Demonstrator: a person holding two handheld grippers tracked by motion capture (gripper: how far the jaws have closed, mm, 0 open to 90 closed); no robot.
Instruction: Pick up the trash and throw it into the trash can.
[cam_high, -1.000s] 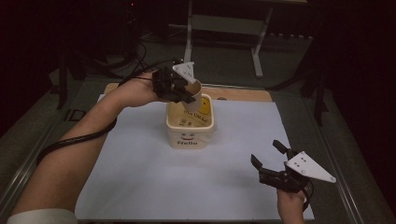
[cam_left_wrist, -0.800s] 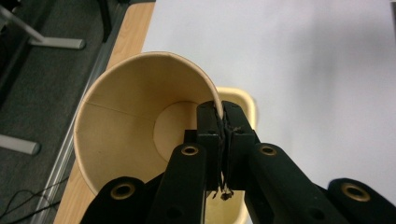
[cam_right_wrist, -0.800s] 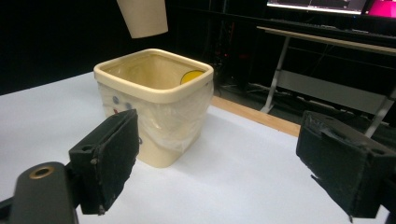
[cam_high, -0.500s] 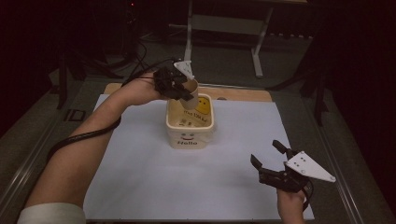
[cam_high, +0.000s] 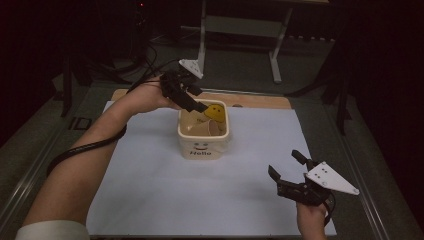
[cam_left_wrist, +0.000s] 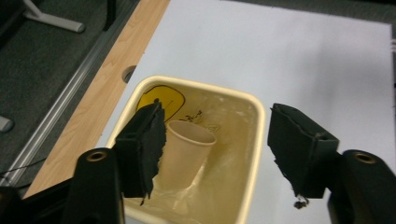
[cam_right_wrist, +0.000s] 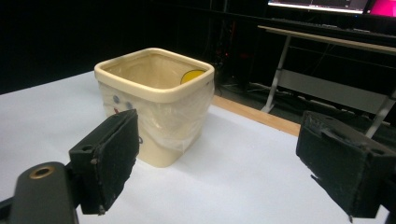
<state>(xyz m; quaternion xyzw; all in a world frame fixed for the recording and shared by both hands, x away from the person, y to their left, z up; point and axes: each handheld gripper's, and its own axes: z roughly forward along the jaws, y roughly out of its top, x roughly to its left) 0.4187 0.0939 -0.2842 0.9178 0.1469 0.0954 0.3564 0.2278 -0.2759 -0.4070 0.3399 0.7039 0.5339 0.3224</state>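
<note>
Since a second ago the left tool (cam_high: 196, 102) has let go of the paper cup (cam_left_wrist: 186, 151) and lifted back from the bin (cam_high: 202, 147); the cup now lies tilted inside, below and between that tool's wide-spread, empty jaws. Nearest the person, the right tool (cam_high: 289, 169) hovers low over the white surface (cam_high: 150, 200), unmoved, jaws wide apart with nothing between them. Ahead of it, well apart, stands the cream bin with its clear liner and a yellow patch on the far inner wall. Beyond the left tool, a wooden strip (cam_left_wrist: 93, 112) edges the surface.
</note>
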